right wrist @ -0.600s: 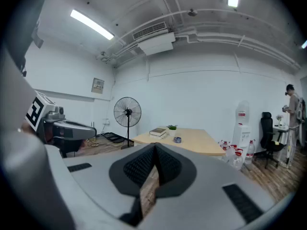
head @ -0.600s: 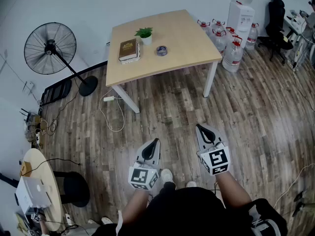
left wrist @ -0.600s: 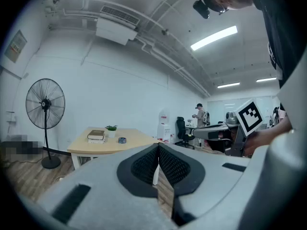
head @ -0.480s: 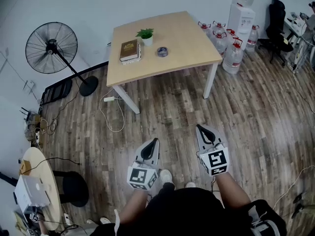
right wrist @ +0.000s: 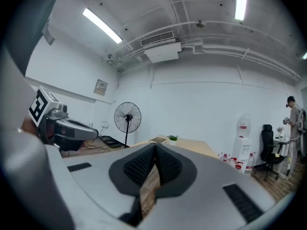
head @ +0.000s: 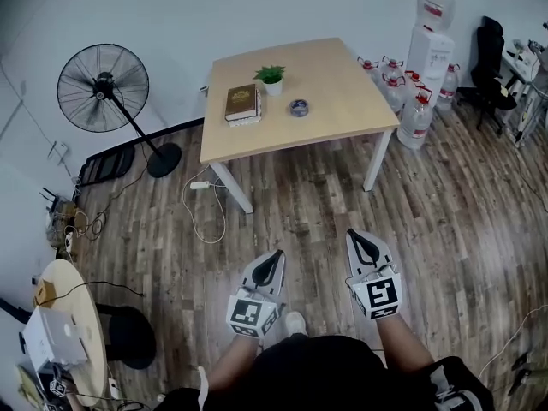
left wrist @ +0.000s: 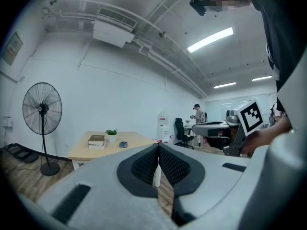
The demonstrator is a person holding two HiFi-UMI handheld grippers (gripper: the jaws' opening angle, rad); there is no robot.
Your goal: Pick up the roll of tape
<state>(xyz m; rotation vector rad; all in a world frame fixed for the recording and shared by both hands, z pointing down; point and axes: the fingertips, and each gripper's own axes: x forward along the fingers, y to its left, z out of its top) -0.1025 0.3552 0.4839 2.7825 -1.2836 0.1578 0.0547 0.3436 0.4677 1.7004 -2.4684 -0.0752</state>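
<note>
The roll of tape [head: 298,107] is small and bluish and lies flat on the wooden table [head: 342,114], right of a book; it also shows tiny in the left gripper view, tape [left wrist: 123,144]. Both grippers are far from it, held level over the floor near my body. The left gripper [head: 276,254] has its jaws pressed together with nothing between them, left gripper [left wrist: 158,147]. The right gripper [head: 350,233] is likewise shut and empty, right gripper [right wrist: 155,147].
A brown book [head: 241,102] and a small potted plant [head: 272,78] share the table. A standing fan [head: 104,88] is at the left, water bottles and a dispenser [head: 427,50] at the right. A power strip with cable [head: 200,185] lies on the floor by the table leg.
The table and fan sit lower and further right in the head view; the view has shifted. Both grippers keep their pose, still shut.
</note>
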